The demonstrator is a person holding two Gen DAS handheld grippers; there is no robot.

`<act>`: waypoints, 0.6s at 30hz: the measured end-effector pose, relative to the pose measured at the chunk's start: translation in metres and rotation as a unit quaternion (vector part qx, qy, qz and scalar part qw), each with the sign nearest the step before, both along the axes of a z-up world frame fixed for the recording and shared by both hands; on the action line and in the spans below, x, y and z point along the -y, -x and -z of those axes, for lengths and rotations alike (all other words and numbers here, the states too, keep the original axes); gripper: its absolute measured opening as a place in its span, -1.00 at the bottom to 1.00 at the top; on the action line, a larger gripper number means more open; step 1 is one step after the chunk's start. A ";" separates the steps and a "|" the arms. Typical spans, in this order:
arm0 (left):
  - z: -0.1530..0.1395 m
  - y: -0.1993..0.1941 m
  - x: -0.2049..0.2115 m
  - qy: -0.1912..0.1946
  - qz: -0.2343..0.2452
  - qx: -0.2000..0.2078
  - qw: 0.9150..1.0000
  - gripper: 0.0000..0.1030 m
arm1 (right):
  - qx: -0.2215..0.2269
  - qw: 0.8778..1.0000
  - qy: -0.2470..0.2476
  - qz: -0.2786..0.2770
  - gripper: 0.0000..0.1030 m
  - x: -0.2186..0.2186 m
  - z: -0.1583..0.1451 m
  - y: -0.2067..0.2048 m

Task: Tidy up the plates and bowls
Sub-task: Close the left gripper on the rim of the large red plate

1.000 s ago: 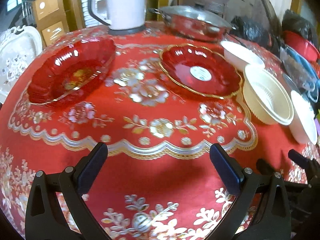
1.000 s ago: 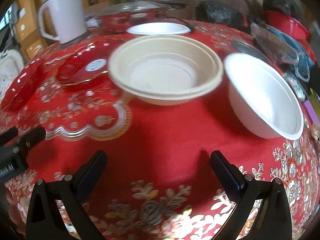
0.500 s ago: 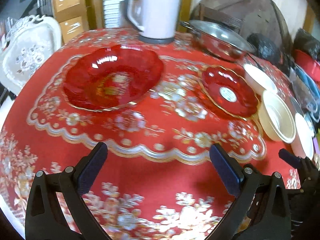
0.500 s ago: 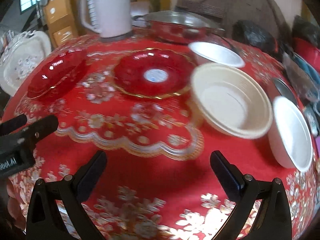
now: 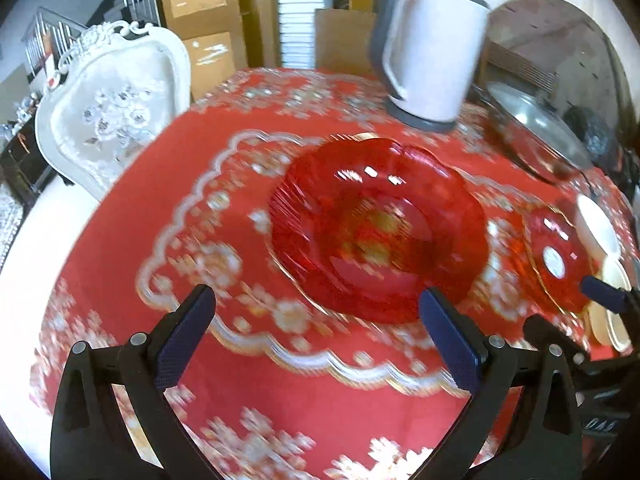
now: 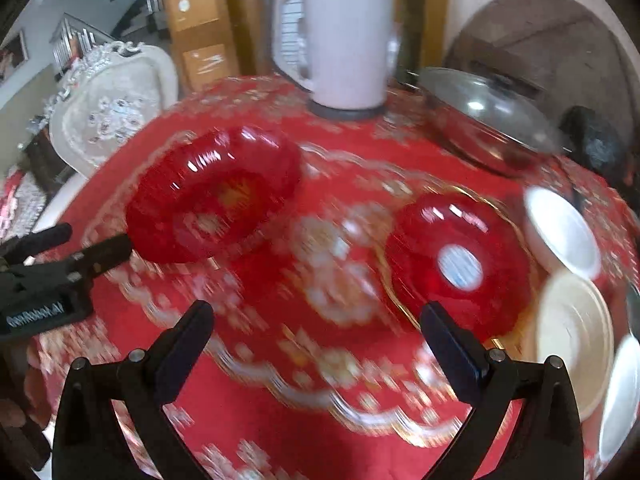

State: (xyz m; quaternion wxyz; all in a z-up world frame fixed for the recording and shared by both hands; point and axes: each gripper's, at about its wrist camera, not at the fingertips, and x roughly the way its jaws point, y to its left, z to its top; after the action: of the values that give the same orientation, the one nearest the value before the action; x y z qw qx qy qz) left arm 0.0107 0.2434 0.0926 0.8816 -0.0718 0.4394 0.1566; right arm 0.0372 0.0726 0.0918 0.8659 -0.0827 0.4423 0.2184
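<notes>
Both views have swung left since a second ago — the big red bowl (image 5: 378,228), off to the side before, now sits dead ahead of the left gripper (image 5: 316,312), jaws spread wide and empty. The right gripper (image 6: 316,326), also spread, now faces the red plate (image 6: 456,264) instead of the cream bowl (image 6: 572,332). The glossy, scalloped dishes rest on the red tablecloth (image 5: 224,360), the kettle (image 5: 432,56) behind.

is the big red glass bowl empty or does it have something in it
Empty. The big red bowl sits upright on the tablecloth, with only the gold pattern showing through its glass.
</notes>
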 end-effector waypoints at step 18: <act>0.023 -0.069 -0.058 0.044 -0.001 -0.045 0.998 0.99 | -0.093 0.995 -0.037 0.024 0.99 -0.059 0.013 -0.093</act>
State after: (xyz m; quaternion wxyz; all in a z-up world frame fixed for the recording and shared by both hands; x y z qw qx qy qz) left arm 0.0793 0.3015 0.0694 0.8566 -0.1042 0.4853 0.1413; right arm 0.1301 0.1312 0.0786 0.8287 -0.0194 0.5141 0.2205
